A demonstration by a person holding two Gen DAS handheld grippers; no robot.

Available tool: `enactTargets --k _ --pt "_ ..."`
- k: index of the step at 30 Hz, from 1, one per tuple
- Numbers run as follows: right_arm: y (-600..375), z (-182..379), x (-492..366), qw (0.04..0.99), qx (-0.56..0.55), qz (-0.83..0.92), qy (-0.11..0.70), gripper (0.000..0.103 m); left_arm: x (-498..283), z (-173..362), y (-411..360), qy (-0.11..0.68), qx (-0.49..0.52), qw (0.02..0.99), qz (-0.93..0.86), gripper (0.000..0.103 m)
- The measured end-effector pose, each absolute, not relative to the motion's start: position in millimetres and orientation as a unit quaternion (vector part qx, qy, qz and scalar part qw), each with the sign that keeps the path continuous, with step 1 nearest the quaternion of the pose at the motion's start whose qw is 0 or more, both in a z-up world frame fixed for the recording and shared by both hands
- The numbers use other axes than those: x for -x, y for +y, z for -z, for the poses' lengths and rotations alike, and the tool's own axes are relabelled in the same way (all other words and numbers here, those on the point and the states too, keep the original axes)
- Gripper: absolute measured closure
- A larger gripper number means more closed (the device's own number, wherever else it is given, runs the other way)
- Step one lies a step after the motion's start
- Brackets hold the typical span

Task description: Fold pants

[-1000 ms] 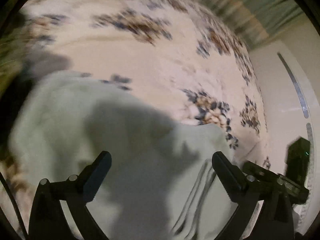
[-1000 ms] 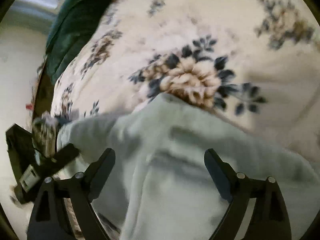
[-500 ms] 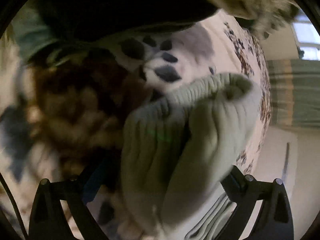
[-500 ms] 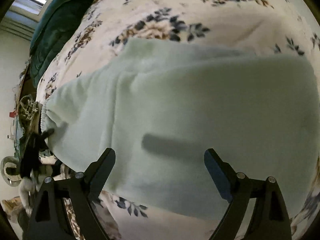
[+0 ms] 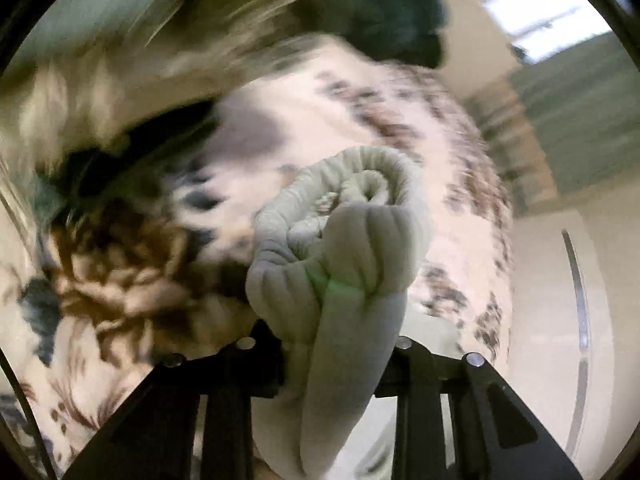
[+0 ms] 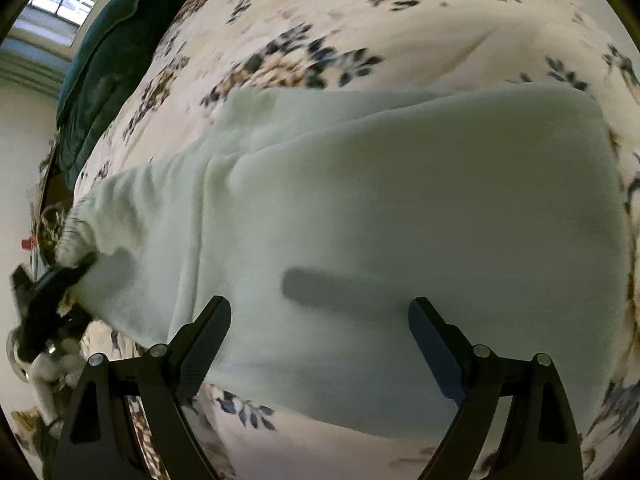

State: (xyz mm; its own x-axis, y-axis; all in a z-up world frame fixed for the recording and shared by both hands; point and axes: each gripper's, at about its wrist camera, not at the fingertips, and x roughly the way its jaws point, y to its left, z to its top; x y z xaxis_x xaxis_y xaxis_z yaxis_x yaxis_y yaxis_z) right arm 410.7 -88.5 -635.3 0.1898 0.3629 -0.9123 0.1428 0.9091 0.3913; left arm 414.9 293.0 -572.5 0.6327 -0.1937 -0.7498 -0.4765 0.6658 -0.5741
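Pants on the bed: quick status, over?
Left tongs just closed, pinching the bunched cuff. Right tongs open above the pants, touching nothing. Nothing in the way on the flowered bedspread.

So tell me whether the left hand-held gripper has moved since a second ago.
Yes. The left hand-held gripper swung from the spread pants toward the dark pillow, and its jaws have just been closing on the pants' waistband.

Both tools are matte black. The left gripper (image 5: 340,344) has angular struts with triangular cut-outs and round silver screw heads along its arms. The right gripper (image 6: 320,344) matches it, with flat, finely textured pads on its fingers (image 6: 204,340) and paired silver screws.
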Motion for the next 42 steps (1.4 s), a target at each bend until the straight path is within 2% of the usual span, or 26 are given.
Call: enactTargets --k 6,11,18,23,28,31,34,37,41,42 --pt "-146.8 623.1 -395.5 0.75 -0.26 -0.039 0.607 0.01 -429.8 481.9 191.1 0.381 0.335 0.861 0.03 0.078" --pt "-213.8 614.1 -370.6 0.748 -0.328 0.01 0.576 0.01 -434.4 461.9 80.8 0.408 0.3 0.852 0.13 0.078" --pt "-315.0 607.8 -316.1 0.75 -0.345 0.113 0.553 0.01 -426.5 509.5 -94.6 0.49 0.21 0.821 0.205 0.079" --pt "-376.6 623.0 -276.6 0.737 -0.317 0.195 0.564 0.01 -415.4 557.9 -179.4 0.538 0.117 0.803 0.228 0.079" --pt "-410.7 637.4 -257.0 0.73 -0.299 0.225 0.572 0.01 -409.4 605.3 -221.1 0.57 0.032 0.789 0.227 0.079" --pt "-412.9 642.0 -260.6 0.728 -0.279 0.228 0.583 0.01 -405.6 604.3 -226.5 0.572 0.006 0.788 0.226 0.077" --pt "-408.7 638.6 -264.4 0.734 -0.252 0.217 0.592 0.01 -409.5 592.7 -226.4 0.58 -0.014 0.787 0.211 0.068" --pt "-398.0 629.3 -272.3 0.743 -0.23 0.2 0.596 0.01 -410.1 576.6 -222.8 0.598 -0.011 0.773 0.212 0.054" --pt "-384.4 613.7 -283.3 0.753 -0.23 0.164 0.594 0.01 -415.4 539.0 -199.6 0.593 0.046 0.771 0.228 0.018" --pt "-381.1 608.4 -286.5 0.756 -0.23 0.157 0.593 0.01 -416.4 525.7 -191.0 0.583 0.062 0.776 0.233 0.014"
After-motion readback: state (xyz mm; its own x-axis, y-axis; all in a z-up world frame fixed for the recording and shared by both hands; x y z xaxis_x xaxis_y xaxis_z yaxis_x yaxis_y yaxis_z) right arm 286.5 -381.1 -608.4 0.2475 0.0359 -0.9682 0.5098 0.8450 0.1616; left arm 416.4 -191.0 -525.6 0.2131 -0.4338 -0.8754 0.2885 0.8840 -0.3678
